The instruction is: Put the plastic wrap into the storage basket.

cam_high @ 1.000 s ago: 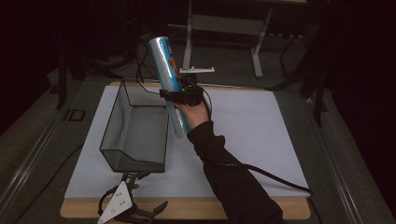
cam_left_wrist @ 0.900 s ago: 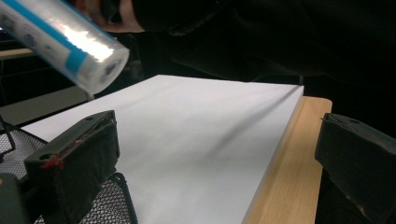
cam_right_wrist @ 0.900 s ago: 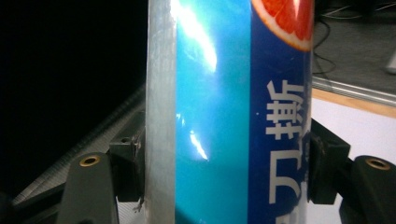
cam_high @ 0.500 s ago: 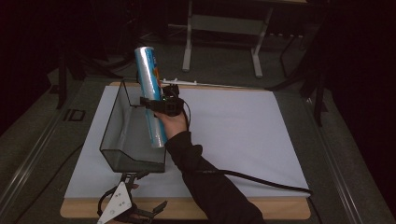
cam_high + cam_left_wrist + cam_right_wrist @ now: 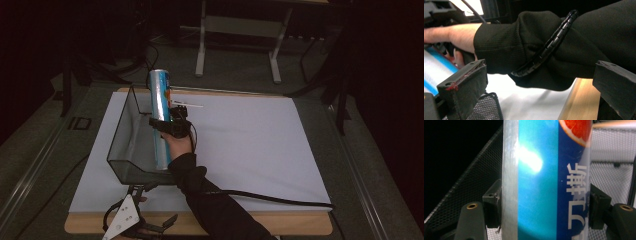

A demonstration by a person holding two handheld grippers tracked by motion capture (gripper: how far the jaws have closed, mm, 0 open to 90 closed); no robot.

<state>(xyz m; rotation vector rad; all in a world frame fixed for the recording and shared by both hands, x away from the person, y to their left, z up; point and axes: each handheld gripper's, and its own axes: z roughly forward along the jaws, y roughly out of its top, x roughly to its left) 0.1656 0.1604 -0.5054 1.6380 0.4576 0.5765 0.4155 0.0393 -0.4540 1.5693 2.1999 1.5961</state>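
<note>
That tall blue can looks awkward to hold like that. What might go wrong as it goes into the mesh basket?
The right gripper clamps the tall blue can near its middle, so it may tip over once set down in the mesh basket. The can's shiny wall could also slide between the pads. The right sleeve crosses just ahead of the open left gripper, so the two may bump.

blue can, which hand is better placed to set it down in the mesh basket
Right. The right gripper is shut on the blue can, already over the mesh basket. The left gripper, open, sits outside its near wall.
</note>
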